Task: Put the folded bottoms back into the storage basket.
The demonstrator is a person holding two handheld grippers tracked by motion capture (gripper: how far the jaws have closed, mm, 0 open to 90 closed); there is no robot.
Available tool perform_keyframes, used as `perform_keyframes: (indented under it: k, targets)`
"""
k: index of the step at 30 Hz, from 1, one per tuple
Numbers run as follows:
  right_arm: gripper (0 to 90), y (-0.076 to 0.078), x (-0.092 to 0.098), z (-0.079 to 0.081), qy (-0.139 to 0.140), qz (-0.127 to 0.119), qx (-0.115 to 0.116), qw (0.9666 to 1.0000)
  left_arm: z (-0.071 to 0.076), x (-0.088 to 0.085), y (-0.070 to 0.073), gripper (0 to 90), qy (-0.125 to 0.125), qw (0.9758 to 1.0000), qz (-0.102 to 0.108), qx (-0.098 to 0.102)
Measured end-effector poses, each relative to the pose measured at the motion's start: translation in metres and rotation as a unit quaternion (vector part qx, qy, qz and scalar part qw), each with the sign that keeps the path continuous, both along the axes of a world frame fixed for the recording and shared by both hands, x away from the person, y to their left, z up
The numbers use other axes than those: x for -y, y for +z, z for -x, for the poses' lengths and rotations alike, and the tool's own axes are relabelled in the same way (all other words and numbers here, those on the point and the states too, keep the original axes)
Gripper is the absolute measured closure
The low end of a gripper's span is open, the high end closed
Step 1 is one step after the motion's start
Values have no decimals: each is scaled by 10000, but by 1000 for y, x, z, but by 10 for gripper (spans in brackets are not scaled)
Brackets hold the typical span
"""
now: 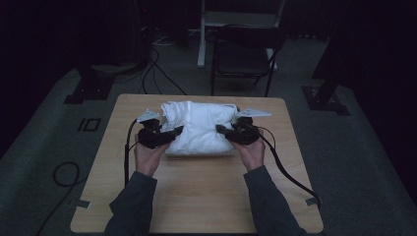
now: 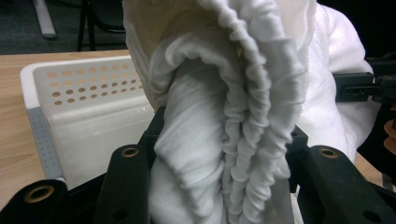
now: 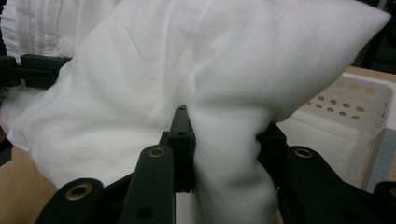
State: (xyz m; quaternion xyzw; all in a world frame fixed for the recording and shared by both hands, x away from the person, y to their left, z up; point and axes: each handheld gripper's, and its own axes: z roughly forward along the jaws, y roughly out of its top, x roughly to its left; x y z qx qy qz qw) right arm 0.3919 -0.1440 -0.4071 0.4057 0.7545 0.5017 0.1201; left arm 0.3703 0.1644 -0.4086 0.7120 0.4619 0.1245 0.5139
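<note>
A bulky white cloth bundle (image 1: 199, 125) sits over a white perforated basket (image 1: 199, 152) in the middle of the wooden table. My left gripper (image 1: 174, 132) is shut on the bundle's left side, where ruffled, gathered fabric (image 2: 224, 140) fills the gap between the black jaws. On the right side my right gripper (image 1: 220, 130) is shut on a smooth fold of the same cloth (image 3: 229, 154). The basket's holed wall (image 2: 88, 88) shows beside the cloth, and again as the basket (image 3: 345, 112) behind the right jaws. Each gripper view also catches the other gripper's jaw farther off.
The table's bare wood (image 1: 201, 196) stretches toward the person. A dark folding chair (image 1: 243, 56) stands beyond the far edge. Cables (image 1: 285, 167) trail from both grippers across the tabletop and floor.
</note>
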Motion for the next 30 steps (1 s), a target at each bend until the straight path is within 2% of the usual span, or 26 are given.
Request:
perform_keyframes:
  k: [8,30]
  targets:
    - [675,2,-2,-8,-88,-72,3,9999,-8,0,4,529,62,10000,-16,7]
    - [676,-1,-3,-27,-245,-88,-92,9996,-28,3,-1,530,166,9998,-24,-111]
